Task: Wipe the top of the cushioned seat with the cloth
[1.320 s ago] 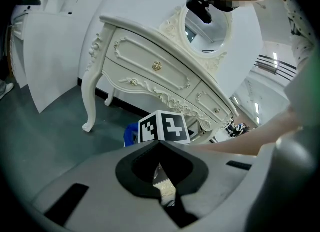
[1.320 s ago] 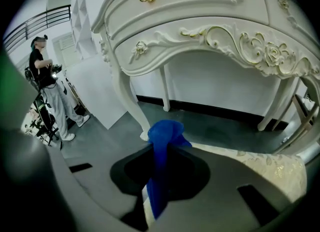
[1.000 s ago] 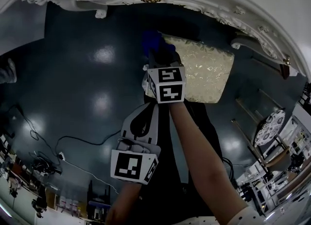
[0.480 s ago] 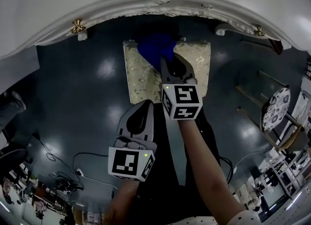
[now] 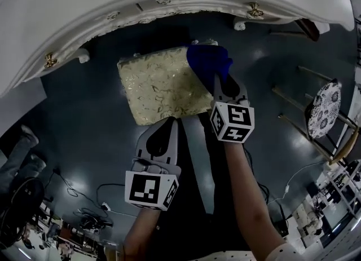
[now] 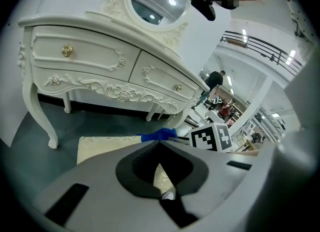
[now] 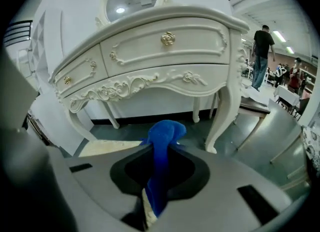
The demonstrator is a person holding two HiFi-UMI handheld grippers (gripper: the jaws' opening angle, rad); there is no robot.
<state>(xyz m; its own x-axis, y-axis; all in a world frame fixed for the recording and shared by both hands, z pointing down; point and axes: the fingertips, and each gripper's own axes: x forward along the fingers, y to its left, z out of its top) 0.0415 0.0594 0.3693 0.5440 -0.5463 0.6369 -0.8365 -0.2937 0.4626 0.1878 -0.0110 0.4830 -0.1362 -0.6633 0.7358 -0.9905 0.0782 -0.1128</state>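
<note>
The cushioned seat (image 5: 158,85) has a gold patterned top and stands in front of the white dressing table. A blue cloth (image 5: 207,64) lies bunched on the seat's far right corner. My right gripper (image 5: 219,83) is shut on the blue cloth (image 7: 161,141), which hangs between its jaws. The seat (image 7: 107,147) shows just left of that cloth. My left gripper (image 5: 164,125) hovers at the seat's near edge, shut and empty. In the left gripper view the left gripper (image 6: 160,144) points over the seat (image 6: 102,146) toward the cloth (image 6: 159,136).
The white dressing table (image 5: 169,6) with gold knobs curves round the far side; one of its legs (image 7: 222,116) stands just right of the seat. A round patterned chair (image 5: 318,133) is at the right. Cables (image 5: 84,209) lie on the dark floor. A person (image 7: 261,55) stands far off.
My right gripper has carried the blue cloth rightward along the seat's far edge, from the left corner to the right corner. The left gripper has stayed at the near edge.
</note>
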